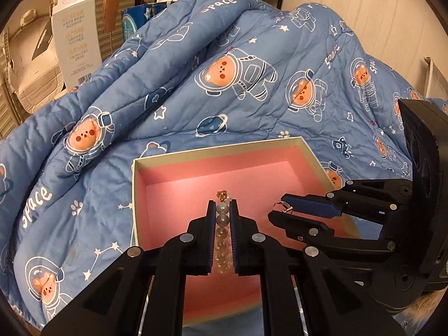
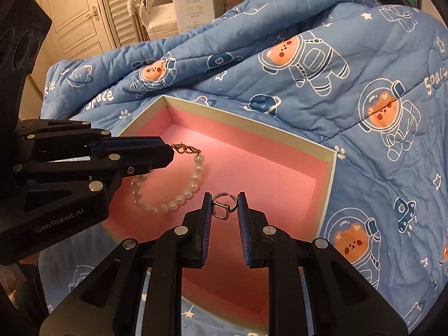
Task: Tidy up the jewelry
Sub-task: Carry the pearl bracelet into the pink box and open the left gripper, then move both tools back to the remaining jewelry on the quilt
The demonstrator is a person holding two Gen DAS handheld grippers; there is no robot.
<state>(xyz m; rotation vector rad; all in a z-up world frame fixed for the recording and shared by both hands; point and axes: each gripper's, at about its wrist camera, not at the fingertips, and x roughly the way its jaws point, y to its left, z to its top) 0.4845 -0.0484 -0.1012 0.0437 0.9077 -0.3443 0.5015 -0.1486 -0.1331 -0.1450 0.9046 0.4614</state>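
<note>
A shallow box with a pink inside and cream rim (image 1: 218, 151) (image 2: 330, 173) lies on a blue quilt. My left gripper (image 1: 222, 205) (image 2: 168, 154) is shut on a pearl bracelet (image 1: 222, 232) (image 2: 179, 198) and holds it over the box; the bracelet's gold clasp (image 2: 184, 149) sticks out past the fingertips and the beads hang in a loop below. My right gripper (image 2: 224, 200) (image 1: 277, 208) is shut on a silver ring (image 2: 222, 208) (image 1: 284, 206), also over the box's inside, to the right of the bracelet.
The blue quilt (image 1: 224, 84) with astronaut bears is heaped behind and around the box. A tall white carton (image 1: 77, 33) stands at the back left, with louvred doors (image 2: 120, 8) and a panelled door (image 2: 72, 14) behind.
</note>
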